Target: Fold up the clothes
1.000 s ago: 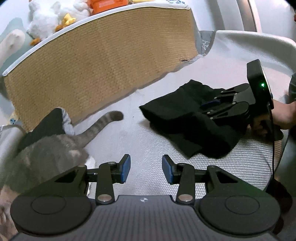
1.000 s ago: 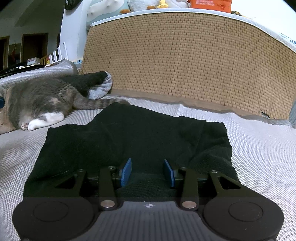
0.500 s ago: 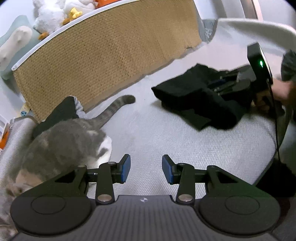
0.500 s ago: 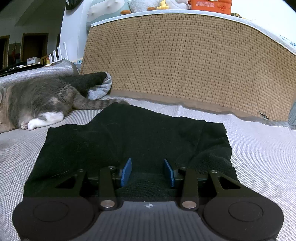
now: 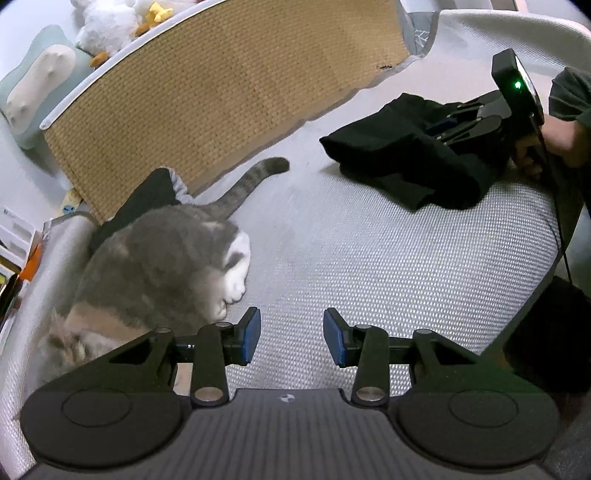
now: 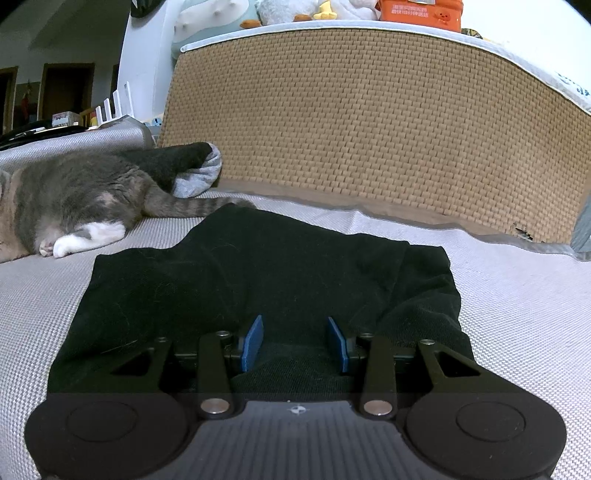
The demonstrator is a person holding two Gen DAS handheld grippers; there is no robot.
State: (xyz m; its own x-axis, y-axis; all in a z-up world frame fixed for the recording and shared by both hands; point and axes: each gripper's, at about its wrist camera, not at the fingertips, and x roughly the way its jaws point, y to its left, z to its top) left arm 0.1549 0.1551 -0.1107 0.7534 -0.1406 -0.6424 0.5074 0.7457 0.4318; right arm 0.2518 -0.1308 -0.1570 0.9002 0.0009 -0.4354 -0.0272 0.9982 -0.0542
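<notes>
A black garment [image 5: 399, 162] lies loosely folded on the grey woven surface [image 5: 369, 258]. In the right wrist view it [image 6: 258, 280] spreads out ahead of my right gripper [image 6: 295, 341], whose blue pads stand apart over the near edge of the cloth, pressing on nothing. From the left wrist view that right gripper [image 5: 461, 122] rests on the garment, held by a person's hand [image 5: 554, 136]. My left gripper [image 5: 291, 338] hangs open and empty over bare surface, well to the left of the garment. A second dark garment with a grey lining [image 5: 147, 195] lies behind the cat.
A grey and white cat [image 5: 159, 258] lies just left of my left gripper, its tail [image 5: 251, 184] stretched toward the black garment. A tall woven panel [image 5: 221, 92] stands along the far side. Plush toys [image 5: 107, 26] sit on top of it.
My left gripper has drifted left, away from the black garment and closer to the cat, which now fills more of its view. The right gripper and the garment have not moved.
</notes>
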